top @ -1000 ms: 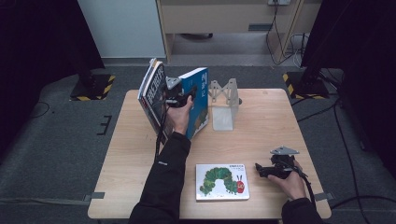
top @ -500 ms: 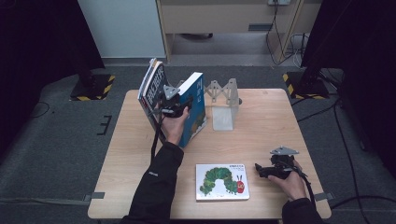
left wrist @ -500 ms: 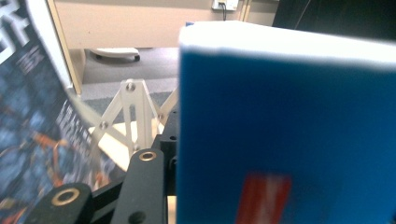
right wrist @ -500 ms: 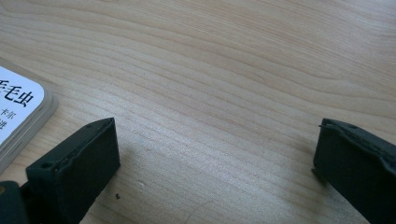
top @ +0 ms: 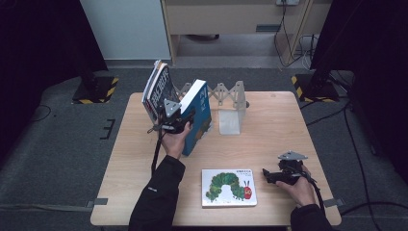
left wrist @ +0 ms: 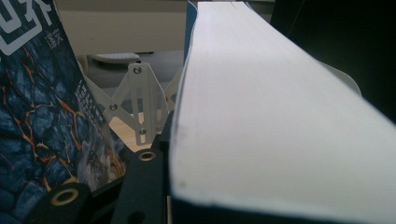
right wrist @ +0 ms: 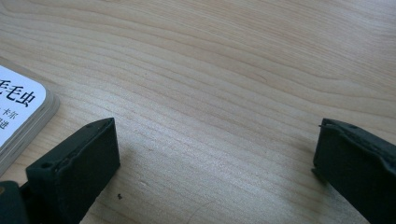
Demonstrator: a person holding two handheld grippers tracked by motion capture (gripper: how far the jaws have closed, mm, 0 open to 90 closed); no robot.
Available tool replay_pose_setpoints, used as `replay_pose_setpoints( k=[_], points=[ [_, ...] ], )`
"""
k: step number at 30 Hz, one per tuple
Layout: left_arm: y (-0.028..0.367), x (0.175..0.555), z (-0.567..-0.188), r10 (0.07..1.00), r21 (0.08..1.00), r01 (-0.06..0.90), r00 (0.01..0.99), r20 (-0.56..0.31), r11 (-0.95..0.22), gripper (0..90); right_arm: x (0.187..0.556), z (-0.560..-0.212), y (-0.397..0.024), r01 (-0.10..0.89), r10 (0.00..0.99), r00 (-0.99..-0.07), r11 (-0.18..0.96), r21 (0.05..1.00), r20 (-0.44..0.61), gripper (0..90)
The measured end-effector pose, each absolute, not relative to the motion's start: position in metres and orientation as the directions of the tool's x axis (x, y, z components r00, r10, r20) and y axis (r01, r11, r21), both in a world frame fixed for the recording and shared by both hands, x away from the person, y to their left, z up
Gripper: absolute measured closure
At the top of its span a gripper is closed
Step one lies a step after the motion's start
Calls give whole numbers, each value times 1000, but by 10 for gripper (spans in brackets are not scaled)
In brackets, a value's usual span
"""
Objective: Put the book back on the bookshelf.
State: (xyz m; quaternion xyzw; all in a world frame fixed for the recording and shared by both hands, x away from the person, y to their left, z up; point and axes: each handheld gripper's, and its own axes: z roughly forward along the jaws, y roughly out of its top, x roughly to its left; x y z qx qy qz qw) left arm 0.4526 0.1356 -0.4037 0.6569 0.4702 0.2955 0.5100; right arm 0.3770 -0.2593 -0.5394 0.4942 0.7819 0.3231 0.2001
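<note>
Wooden table [top: 269, 139] carries an expanding white book rack [top: 226, 98] at its 12 o'clock edge. Dark book [top: 158, 89] leans at the rack's 9 o'clock end. Blue book [top: 199, 113], upright beside it, is pinched across its thickness by the left gripper [top: 185, 120]. Picture book [top: 228, 186] lies flat at 6 o'clock. Right gripper [top: 267, 174], jaws spread, rests at 4 o'clock. Step in hand: shelving the blue book; next, it likely needs settling upright against the dark book before release.
</note>
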Motion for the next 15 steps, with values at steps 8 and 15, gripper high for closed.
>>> replay_pose_setpoints(
  k=[8,15],
  points=[
    [128,441,-406,912,955,288,407,-60,-65,584,377,-539,-259,643,902,-432,304,703,6,3],
    [125,440,-409,921,961,269,385,-54,-56,587,377,-539,-259,643,902,-432,304,703,5,3]
  ],
)
